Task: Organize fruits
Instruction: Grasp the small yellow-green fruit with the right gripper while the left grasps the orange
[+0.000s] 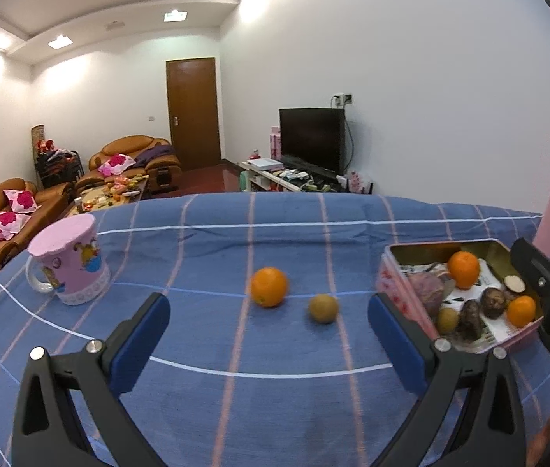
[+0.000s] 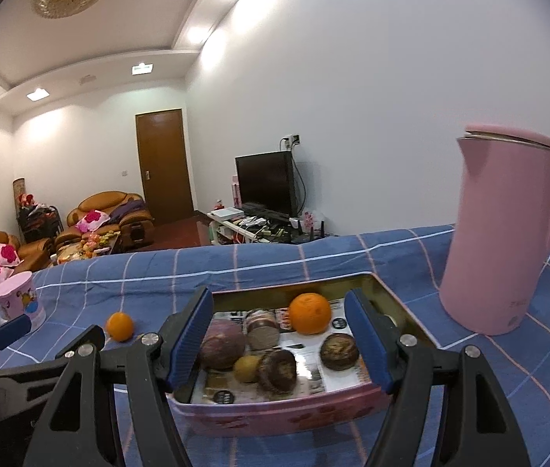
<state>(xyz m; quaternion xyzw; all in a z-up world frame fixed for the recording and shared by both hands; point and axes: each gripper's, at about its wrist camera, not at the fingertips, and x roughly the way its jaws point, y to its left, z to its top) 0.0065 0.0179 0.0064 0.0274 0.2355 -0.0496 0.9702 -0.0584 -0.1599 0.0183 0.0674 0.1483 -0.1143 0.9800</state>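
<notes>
Two loose fruits, a round glossy orange (image 1: pixel 269 286) and a smaller dull brown-green kiwi (image 1: pixel 323 308), lie on the blue checked cloth (image 1: pixel 197 389) beside the pink rectangular tin (image 2: pixel 275 414); left gripper (image 1: pixel 269 334) and right gripper (image 2: pixel 278 340) spread, empty.

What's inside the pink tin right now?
The pink tin holds an orange, a small yellow-green fruit, a purple round fruit and dark brown pieces on printed paper. Its floor is covered.
</notes>
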